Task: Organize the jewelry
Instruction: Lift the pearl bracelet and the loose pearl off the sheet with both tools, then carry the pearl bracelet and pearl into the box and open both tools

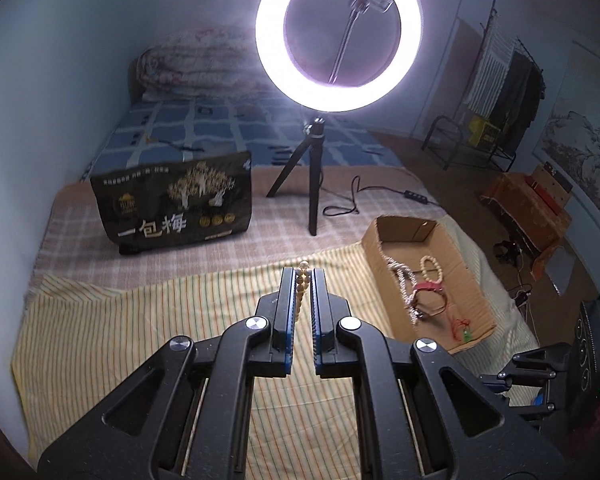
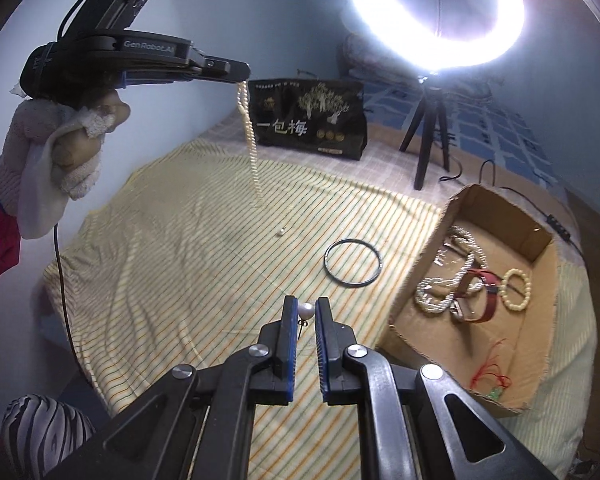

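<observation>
My left gripper (image 1: 303,274) is shut on a cream pearl necklace (image 1: 301,285). In the right wrist view the left gripper (image 2: 242,74) is high above the bed and the necklace (image 2: 250,136) hangs down from it over the striped cloth (image 2: 180,264). My right gripper (image 2: 306,305) is shut on a pearl earring (image 2: 306,312) low above the cloth. An open cardboard box (image 2: 420,264) at the right holds pearl strands (image 2: 440,292), a red strap (image 2: 488,280) and a bead bracelet (image 2: 516,290). The box (image 1: 374,256) also shows in the left wrist view.
A dark bangle ring (image 2: 353,265) and a small single pearl (image 2: 281,233) lie on the cloth. A black printed bag (image 2: 308,120) and a lit ring light on a tripod (image 2: 432,136) stand behind, its cable (image 2: 484,172) trailing past the box.
</observation>
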A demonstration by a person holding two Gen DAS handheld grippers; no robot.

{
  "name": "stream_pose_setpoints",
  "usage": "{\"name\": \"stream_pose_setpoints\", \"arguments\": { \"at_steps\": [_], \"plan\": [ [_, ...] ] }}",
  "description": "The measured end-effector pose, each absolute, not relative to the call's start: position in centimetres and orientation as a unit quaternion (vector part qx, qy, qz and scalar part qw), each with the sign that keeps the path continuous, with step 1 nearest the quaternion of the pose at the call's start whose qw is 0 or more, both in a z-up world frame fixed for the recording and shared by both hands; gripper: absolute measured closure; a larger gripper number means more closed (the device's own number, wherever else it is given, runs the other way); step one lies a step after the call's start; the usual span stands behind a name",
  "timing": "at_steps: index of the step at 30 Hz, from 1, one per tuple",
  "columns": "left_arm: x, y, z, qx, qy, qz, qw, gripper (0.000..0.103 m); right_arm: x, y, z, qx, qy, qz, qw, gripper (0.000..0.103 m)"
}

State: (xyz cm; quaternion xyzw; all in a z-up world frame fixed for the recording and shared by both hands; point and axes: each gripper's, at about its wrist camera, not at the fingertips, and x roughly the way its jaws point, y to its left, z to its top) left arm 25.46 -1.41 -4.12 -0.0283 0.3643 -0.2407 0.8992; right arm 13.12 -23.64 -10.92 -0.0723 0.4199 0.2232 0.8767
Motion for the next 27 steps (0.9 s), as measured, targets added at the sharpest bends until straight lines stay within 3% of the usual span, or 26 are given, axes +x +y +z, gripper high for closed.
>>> {"name": "stream_pose_setpoints", "arguments": {
  "at_steps": [13,27],
  "plan": [
    [23.8,-4.4,-0.2,-0.024,0.341,-0.275,0.898,0.099,11.4,-28.6,-7.7,-0.071,0.398,0.186,0.896,0.097],
    [24.1,-11.9,1.2,-0.008,0.33,-0.325,0.886,0.099,15.1,-36.2,-6.1,-0.047,0.391,0.124,0.911,0.097]
  ]
}}
